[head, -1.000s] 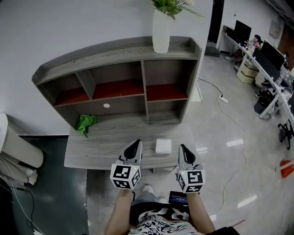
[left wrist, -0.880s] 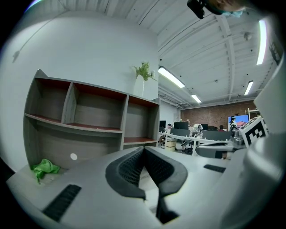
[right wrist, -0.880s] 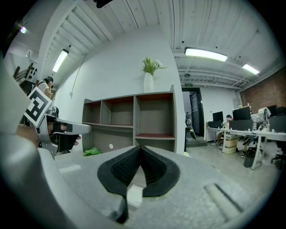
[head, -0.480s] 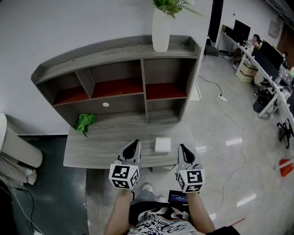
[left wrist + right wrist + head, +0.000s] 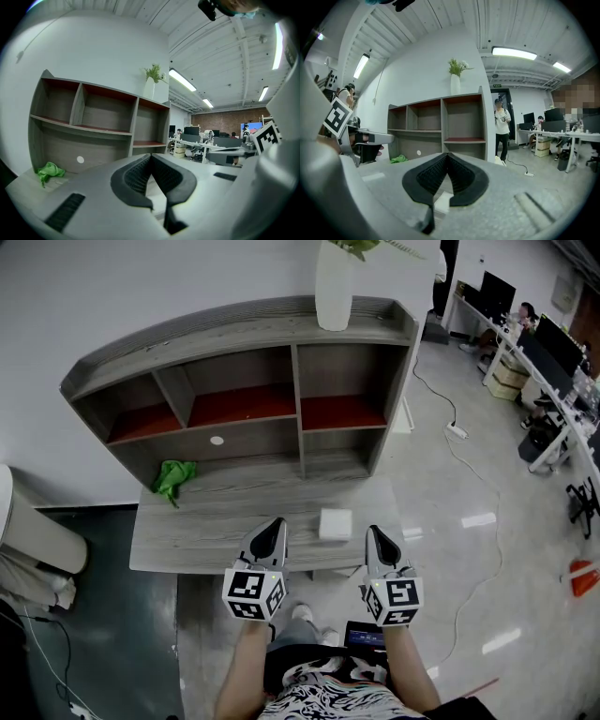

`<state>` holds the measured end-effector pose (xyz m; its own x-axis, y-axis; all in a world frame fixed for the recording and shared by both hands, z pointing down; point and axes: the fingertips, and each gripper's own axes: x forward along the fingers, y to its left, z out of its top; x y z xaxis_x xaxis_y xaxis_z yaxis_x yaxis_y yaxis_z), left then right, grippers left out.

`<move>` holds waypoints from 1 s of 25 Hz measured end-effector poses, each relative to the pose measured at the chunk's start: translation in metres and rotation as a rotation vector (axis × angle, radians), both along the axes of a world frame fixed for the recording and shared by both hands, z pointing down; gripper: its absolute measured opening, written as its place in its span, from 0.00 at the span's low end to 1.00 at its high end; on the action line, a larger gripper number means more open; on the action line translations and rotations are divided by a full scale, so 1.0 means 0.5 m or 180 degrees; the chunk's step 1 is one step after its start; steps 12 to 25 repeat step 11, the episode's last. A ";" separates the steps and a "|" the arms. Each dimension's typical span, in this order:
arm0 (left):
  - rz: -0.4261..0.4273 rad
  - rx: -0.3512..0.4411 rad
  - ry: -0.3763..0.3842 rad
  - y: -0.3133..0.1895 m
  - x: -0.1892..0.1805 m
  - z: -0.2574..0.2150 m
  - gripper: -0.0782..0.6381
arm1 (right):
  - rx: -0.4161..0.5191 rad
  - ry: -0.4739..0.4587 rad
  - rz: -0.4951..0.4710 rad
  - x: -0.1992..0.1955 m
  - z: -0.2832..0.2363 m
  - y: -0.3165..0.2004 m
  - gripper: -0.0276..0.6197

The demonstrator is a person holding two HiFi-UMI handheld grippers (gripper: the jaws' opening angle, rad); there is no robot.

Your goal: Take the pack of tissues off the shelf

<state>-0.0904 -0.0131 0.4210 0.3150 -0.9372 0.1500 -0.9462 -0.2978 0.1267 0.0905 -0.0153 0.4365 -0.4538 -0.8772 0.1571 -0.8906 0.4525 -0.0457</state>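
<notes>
The white pack of tissues lies on the grey desk top, in front of the shelf unit and outside its compartments. My left gripper hovers at the desk's front edge, just left of the pack, with its jaws shut and empty. To the right of the pack my right gripper is also shut with nothing in it. A corner of the tissue pack shows below the right gripper's jaws. Both grippers point toward the shelf, nearly level.
A green cloth lies at the desk's back left. A white vase with a plant stands on the shelf top. A white bin stands left of the desk. A power strip and cable lie on the floor at right.
Nothing has moved on the desk. The head view has shifted slightly, and both grippers stay shut beside the tissue pack.
</notes>
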 end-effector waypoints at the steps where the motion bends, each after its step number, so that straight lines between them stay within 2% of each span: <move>1: -0.0003 -0.0001 -0.0001 0.001 -0.002 0.001 0.12 | -0.0005 0.0004 -0.0007 -0.002 0.002 0.001 0.05; 25: -0.0039 0.0012 0.0016 -0.001 -0.011 0.004 0.12 | 0.0006 0.0021 -0.0026 -0.005 0.004 -0.001 0.05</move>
